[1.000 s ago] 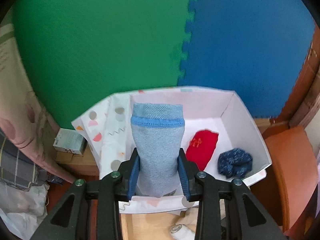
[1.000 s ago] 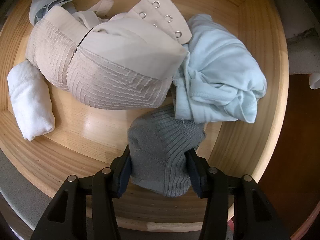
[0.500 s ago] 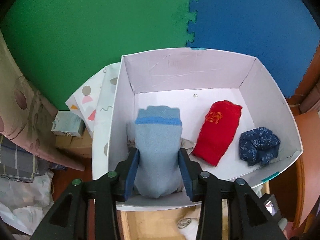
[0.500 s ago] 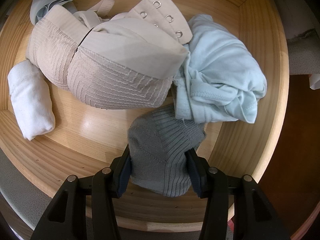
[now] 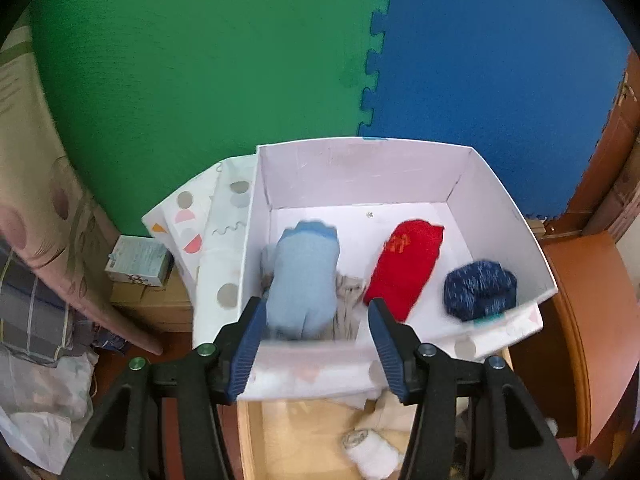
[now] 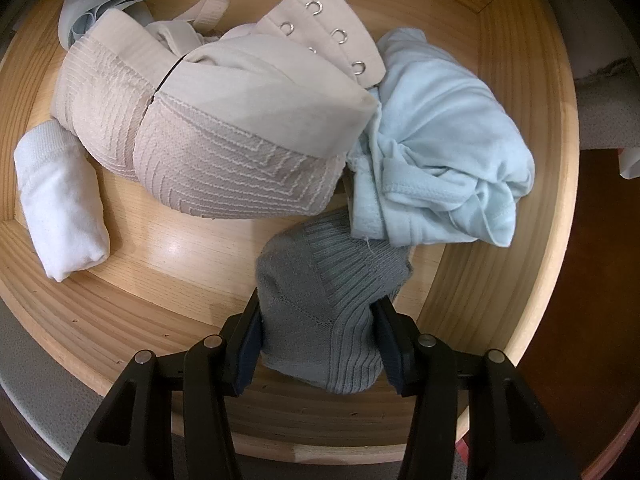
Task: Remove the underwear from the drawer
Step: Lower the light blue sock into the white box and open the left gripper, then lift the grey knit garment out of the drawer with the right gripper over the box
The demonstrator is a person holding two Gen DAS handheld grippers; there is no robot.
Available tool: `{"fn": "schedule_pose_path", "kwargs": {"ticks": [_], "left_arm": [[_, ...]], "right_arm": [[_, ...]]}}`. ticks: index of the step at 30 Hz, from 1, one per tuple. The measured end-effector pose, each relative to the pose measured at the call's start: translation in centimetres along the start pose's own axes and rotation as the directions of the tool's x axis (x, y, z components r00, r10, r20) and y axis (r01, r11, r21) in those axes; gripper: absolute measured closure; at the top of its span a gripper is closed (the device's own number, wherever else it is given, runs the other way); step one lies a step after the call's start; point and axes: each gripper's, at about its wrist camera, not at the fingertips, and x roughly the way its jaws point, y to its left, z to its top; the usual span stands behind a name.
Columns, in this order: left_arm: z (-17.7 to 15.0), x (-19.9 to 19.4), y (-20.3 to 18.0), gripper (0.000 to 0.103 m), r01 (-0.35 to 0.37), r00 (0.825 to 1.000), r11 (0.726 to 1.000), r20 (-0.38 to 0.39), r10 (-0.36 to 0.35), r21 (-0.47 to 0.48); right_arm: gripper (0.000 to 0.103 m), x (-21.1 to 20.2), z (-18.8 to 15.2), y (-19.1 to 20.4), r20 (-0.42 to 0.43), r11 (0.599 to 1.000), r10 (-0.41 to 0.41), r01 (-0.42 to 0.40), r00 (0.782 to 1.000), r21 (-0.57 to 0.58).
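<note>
In the left wrist view a white box [image 5: 360,176] holds a light blue rolled garment [image 5: 304,276], a red roll [image 5: 408,264] and a dark blue speckled roll [image 5: 480,290]. My left gripper [image 5: 316,320] hangs over the box's near wall. Its jaws are opening, and the light blue roll lies on the box floor ahead of them, free of the right pad. In the right wrist view my right gripper [image 6: 320,312] is shut on a grey ribbed garment [image 6: 328,280] inside the wooden drawer [image 6: 520,240].
The drawer also holds a beige bra [image 6: 224,136], a pale blue bundle [image 6: 440,152] and a white roll [image 6: 60,208]. Beside the box are its dotted lid [image 5: 200,220] and a small carton [image 5: 138,260]. Green [image 5: 200,80] and blue [image 5: 500,80] foam mats cover the floor.
My left gripper carried the light blue roll down into the white box and its jaws spread wider, leaving the roll on the box floor. The right gripper and grey garment stayed still.
</note>
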Motion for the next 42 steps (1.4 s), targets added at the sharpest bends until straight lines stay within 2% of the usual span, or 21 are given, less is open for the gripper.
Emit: {"fn": "schedule_pose_path", "kwargs": {"ticks": [6, 9, 13, 18, 21, 23, 26, 29, 32, 34, 36, 42], "left_arm": [[-6.5, -1.4, 0.9, 0.048, -0.090, 0.996, 0.996, 0.021, 0.090, -0.030], [-9.9, -1.0, 1.5, 0.048, -0.102, 0.995, 0.993, 0.018, 0.103, -0.065], [-14.3, 1.3, 2.5, 0.048, -0.119, 0.992, 0.986, -0.057, 0.113, -0.115], [-18.2, 4.0, 2.8, 0.048, -0.165, 0.981, 0.981, -0.122, 0.152, -0.106], [-19.5, 5.3, 2.9, 0.048, -0.162, 0.977, 0.980, -0.160, 0.142, -0.116], [-20.1, 5.8, 3.0, 0.048, -0.135, 0.979, 0.981, -0.173, 0.111, -0.136], [-20.7, 6.3, 3.4, 0.048, -0.144, 0.975, 0.977, -0.191, 0.114, -0.156], [-20.5, 6.2, 3.7, 0.048, -0.145, 0.978, 0.971, -0.177, 0.111, -0.193], [-20.9, 6.6, 4.1, 0.048, -0.158, 0.974, 0.963, -0.196, 0.115, -0.220], [-20.9, 6.3, 4.4, 0.048, -0.160, 0.977, 0.958, -0.177, 0.120, -0.238], [-20.9, 6.0, 4.7, 0.048, -0.145, 0.982, 0.954, -0.156, 0.106, -0.261], [-21.0, 5.7, 5.4, 0.048, -0.154, 0.982, 0.945, -0.147, 0.115, -0.287]], "right_arm": [[0.055, 0.0, 0.3, 0.3, -0.002, 1.000, -0.001, 0.001, 1.000, 0.005], [0.055, 0.1, 0.6, 0.2, -0.005, 1.000, -0.002, 0.002, 1.000, 0.007], [0.055, 0.2, 0.7, 0.2, -0.004, 1.000, -0.003, 0.003, 1.000, 0.004], [0.055, 0.2, 0.7, 0.1, -0.004, 1.000, -0.003, 0.003, 1.000, 0.003], [0.055, 0.1, 0.8, 0.1, -0.003, 1.000, -0.003, 0.003, 1.000, 0.005], [0.055, 0.0, 0.7, 0.0, 0.001, 1.000, 0.000, 0.000, 1.000, 0.007], [0.055, -0.2, 0.6, -0.2, 0.009, 1.000, 0.008, -0.008, 1.000, 0.009], [0.056, -0.6, 0.5, -0.6, 0.029, 1.000, 0.020, -0.021, 0.999, 0.017], [0.058, -1.0, 0.4, -1.1, 0.049, 0.999, 0.035, -0.036, 0.998, 0.030], [0.059, -1.5, 0.2, -1.5, 0.072, 0.998, 0.050, -0.053, 0.996, 0.043], [0.061, -2.2, 0.0, -1.7, 0.100, 0.996, 0.068, -0.074, 0.993, 0.054], [0.064, -4.5, -1.2, -2.5, 0.189, 0.989, 0.096, -0.116, 0.977, 0.097]]}}
